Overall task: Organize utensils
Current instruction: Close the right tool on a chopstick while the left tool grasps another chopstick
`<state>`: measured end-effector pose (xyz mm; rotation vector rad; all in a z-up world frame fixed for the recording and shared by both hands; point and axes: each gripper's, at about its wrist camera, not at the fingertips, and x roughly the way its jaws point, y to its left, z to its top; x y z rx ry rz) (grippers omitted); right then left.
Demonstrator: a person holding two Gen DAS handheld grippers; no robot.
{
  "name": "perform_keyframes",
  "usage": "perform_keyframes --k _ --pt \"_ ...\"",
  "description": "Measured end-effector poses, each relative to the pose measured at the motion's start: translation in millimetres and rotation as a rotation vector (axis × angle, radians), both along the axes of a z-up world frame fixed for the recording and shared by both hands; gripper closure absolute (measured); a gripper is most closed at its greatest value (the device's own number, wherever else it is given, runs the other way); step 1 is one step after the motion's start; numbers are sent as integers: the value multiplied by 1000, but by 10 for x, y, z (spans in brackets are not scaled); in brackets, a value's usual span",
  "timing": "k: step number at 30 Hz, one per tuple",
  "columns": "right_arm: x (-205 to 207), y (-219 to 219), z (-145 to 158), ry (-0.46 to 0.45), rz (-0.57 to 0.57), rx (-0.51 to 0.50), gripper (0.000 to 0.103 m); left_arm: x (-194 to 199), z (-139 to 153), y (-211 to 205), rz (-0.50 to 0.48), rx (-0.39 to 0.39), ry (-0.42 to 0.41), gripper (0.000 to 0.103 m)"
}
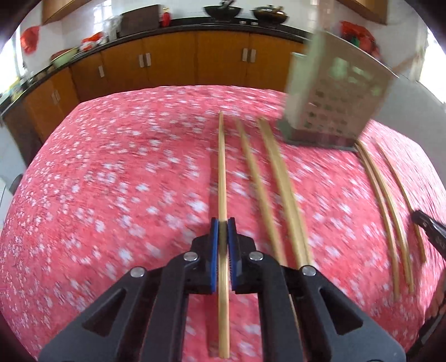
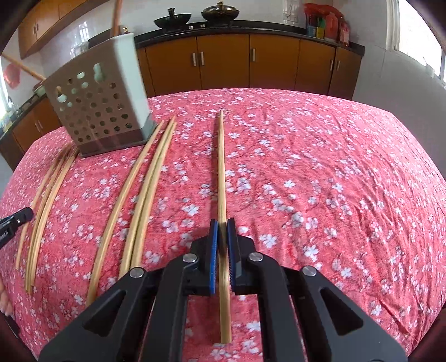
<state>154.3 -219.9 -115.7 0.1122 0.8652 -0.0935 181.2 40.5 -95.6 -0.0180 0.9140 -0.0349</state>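
My left gripper [image 1: 222,222] is shut on a bamboo chopstick [image 1: 222,167] that runs forward over the red flowered tablecloth [image 1: 111,181]. My right gripper [image 2: 222,222] is shut on another bamboo chopstick [image 2: 222,167]. A beige perforated utensil holder [image 1: 334,97] stands at the far right of the left wrist view and at the far left of the right wrist view [image 2: 97,103]. Loose chopsticks lie on the cloth beside it: two [image 1: 267,181] right of my left gripper, three more [image 1: 390,208] further right. In the right wrist view three [image 2: 139,195] lie left of my gripper.
Orange kitchen cabinets [image 1: 195,61] under a dark counter run behind the table, with woks [image 2: 220,12] on the stove. The other gripper's tip shows at the right edge of the left wrist view [image 1: 429,228] and at the left edge of the right wrist view [image 2: 16,220].
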Motion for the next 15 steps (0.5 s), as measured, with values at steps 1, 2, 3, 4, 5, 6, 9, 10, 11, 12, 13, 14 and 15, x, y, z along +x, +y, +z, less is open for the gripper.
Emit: perform_keyframes --k 1,2,3,4,5,6,9,10,11,12,13,14,15 --pt "21 -30 0 0 -10 2 95 59 1 74 14 -2 -2 95" --pt "51 -68 0 -1 -20 4 95 90 0 128 21 -4 -5 95" --pt "73 -94 -2 -3 -28 1 95 115 -2 177 27 -8 -9 94" --pt "95 -120 -4 -8 -36 -4 95 132 -6 224 28 -17 -15 94" --pt "106 -138 -5 -9 -39 1 95 145 -12 272 24 -30 -22 94" --pt "122 -159 -7 -9 -43 10 95 151 -14 320 23 -58 -22 94" --pt "134 -185 -9 -10 -44 19 95 155 -23 387 24 -99 -23 94" --pt "137 -187 -7 -10 -44 18 95 156 -25 393 24 -106 -23 94" --pt "136 -187 -6 -10 -44 19 95 157 -27 399 25 -113 -23 94" --pt "139 -186 -6 -10 -44 20 95 159 -30 400 25 -117 -23 94" --pt "143 -183 -6 -10 -44 20 95 154 -29 397 25 -121 -23 94" --pt "144 -181 -5 -11 -44 21 95 157 -30 401 26 -125 -23 94" --pt "147 -181 -4 -10 -44 21 95 159 -31 401 26 -127 -23 94"
